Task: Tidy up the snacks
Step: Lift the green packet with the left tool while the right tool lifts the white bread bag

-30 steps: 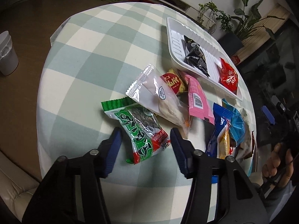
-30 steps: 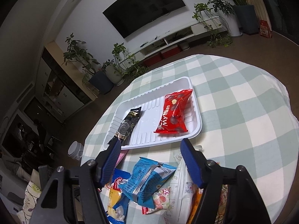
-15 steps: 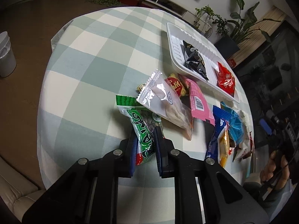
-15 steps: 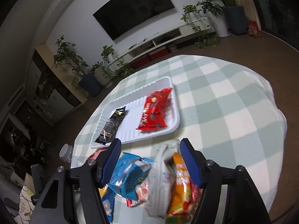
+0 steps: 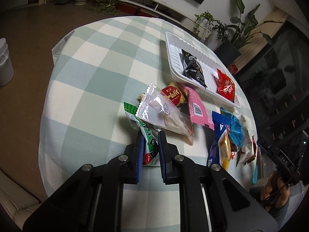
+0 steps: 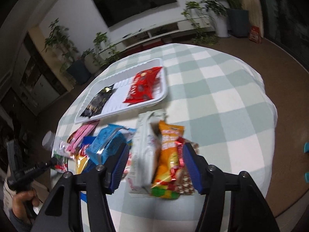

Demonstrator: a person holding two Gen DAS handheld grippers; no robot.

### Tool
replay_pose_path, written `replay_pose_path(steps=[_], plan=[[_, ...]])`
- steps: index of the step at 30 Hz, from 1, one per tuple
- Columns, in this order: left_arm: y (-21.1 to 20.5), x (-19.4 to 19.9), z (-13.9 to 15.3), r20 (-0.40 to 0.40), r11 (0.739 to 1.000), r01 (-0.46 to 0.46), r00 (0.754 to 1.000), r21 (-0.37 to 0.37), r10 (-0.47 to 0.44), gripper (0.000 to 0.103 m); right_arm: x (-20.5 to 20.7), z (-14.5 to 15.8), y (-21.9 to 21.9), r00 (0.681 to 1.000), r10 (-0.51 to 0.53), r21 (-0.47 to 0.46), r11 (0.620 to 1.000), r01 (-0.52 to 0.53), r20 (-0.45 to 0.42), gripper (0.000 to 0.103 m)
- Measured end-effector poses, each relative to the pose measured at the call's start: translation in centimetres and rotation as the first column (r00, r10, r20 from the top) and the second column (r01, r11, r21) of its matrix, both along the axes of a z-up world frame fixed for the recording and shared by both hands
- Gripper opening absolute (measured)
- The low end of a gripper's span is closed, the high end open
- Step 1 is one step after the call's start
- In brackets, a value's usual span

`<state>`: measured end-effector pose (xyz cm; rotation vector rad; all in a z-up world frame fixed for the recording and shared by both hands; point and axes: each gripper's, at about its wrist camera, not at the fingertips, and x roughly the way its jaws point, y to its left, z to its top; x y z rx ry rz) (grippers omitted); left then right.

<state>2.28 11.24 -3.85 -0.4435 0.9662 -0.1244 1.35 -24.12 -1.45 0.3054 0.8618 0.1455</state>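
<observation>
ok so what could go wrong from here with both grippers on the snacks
The left gripper is shut on the green packet, whose far end lies under the clear packet; lifting may drag that one along. The right gripper, its jaws just closing, straddles both the white packet and the orange packet, so it may grab two or drop one.

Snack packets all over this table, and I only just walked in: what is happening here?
A person holding a gripper in each hand is sorting snacks into the white tray, where a black packet and a red packet already lie. The left gripper has shut on the green packet. The right gripper has just been closing its jaws around the white packet and orange packet.
</observation>
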Motion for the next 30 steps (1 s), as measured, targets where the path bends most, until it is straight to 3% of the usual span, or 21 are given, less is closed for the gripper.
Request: replay_pose_path(steps=[4, 9, 12, 16, 22, 30], plan=[[-0.2, 0.1, 0.0, 0.0, 1.0, 0.009, 1.0, 0.0, -0.009, 0.013, 0.3, -0.7, 2.5, 0.997, 0.076, -0.06, 0.995, -0.076, -0.012, 0.049], [-0.5, 0.0, 0.0, 0.004, 1.0, 0.016, 1.0, 0.009, -0.016, 0.013, 0.5, -0.9, 3.1, 0.996, 0.086, -0.087, 0.992, -0.087, -0.013, 0.048], [-0.8, 0.0, 0.1, 0.004, 1.0, 0.023, 1.0, 0.021, -0.024, 0.013, 1.2, -2.3, 3.3, 0.993, 0.08, -0.111, 0.99, -0.089, -0.088, 0.048], [-0.9, 0.1, 0.0, 0.001, 0.999, 0.029, 1.0, 0.025, -0.029, 0.013, 1.3, -2.5, 3.7, 0.992, 0.088, -0.114, 0.989, -0.099, -0.093, 0.046], [-1.0, 0.0, 0.1, 0.002, 0.999, 0.029, 1.0, 0.024, -0.03, 0.013, 1.3, -2.5, 3.6, 0.991, 0.095, -0.096, 0.99, -0.103, -0.092, 0.033], [-1.1, -0.9, 0.5, 0.012, 1.0, 0.025, 1.0, 0.015, -0.025, 0.013, 0.7, -1.5, 3.0, 0.994, 0.096, -0.05, 0.994, -0.099, -0.054, 0.029]])
